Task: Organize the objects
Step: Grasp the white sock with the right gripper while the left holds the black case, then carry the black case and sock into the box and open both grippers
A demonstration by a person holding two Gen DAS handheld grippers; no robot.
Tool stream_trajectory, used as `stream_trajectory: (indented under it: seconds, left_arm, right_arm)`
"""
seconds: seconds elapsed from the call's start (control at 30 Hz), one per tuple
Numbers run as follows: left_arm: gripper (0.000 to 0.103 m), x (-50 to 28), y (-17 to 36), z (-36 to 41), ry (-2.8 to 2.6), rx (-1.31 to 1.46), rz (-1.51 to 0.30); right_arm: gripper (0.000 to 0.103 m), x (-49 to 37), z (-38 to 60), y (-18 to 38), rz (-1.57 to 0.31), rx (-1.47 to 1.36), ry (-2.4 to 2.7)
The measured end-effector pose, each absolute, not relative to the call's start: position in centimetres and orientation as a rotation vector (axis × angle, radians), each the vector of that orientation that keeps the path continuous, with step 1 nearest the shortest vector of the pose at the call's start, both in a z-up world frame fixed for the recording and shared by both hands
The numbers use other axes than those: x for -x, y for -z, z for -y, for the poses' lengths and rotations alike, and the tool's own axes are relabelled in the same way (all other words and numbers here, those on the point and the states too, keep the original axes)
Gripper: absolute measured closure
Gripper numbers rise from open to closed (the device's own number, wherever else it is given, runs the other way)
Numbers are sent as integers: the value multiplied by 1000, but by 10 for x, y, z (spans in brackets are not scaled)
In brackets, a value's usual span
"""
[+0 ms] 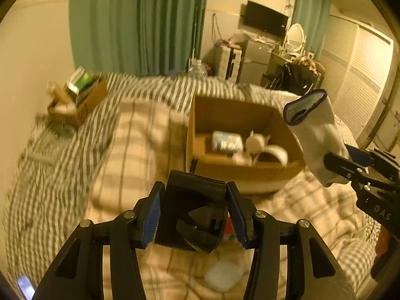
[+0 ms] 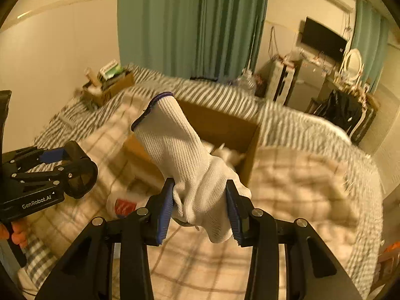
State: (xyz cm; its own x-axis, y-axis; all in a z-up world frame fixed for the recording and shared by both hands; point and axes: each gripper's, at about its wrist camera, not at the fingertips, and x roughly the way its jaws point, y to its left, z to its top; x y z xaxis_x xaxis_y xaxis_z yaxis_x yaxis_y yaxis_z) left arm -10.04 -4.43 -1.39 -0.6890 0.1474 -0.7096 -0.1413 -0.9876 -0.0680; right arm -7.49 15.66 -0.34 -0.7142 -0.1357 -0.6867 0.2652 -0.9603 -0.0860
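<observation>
My left gripper point(image 1: 193, 212) is shut on a glossy black tape roll point(image 1: 197, 215) and holds it above the bed, just in front of an open cardboard box point(image 1: 200, 115). The roll also shows in the right wrist view point(image 2: 81, 173). My right gripper point(image 2: 200, 208) is shut on a white knit glove point(image 2: 180, 147) with a dark blue cuff, held upright near the box's right corner; the glove also shows in the left wrist view point(image 1: 315, 130). The box point(image 2: 250, 140) holds a small packet point(image 1: 226, 142) and several white items point(image 1: 257, 145).
A plaid quilt point(image 1: 130, 155) and a striped sheet point(image 1: 50, 175) cover the bed. A second box point(image 1: 80, 95) of items stands at the far left by the wall. A white pouch with a red label point(image 2: 122, 206) lies on the quilt. Green curtains and furniture stand behind.
</observation>
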Motion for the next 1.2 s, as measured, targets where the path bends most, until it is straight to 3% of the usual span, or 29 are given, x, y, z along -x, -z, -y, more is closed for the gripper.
stream_trajectory:
  seconds: [0.23,0.47,1.03,1.1,1.2]
  left_arm:
    - [52,145,-26,16,-2757,1042,-61]
    - [53,201,-26,-11,-2734,1010,-94]
    - [53,276,68,-35,-2640,1201,-120]
    - [53,276,71,-37,-2628,1210,-120]
    - [52,273,69,-39,-2631,1199,-139]
  right_arm:
    - [64,110,-170,-44,-276,-964,2745]
    - [64,162,-175,-52,-261,-926,2754]
    - [69,258,-181,59,-191,-1159,2650]
    - [67,262,-188,63,-147,-1171,2636]
    - [55,262,-197,55,-50,-1168,2630]
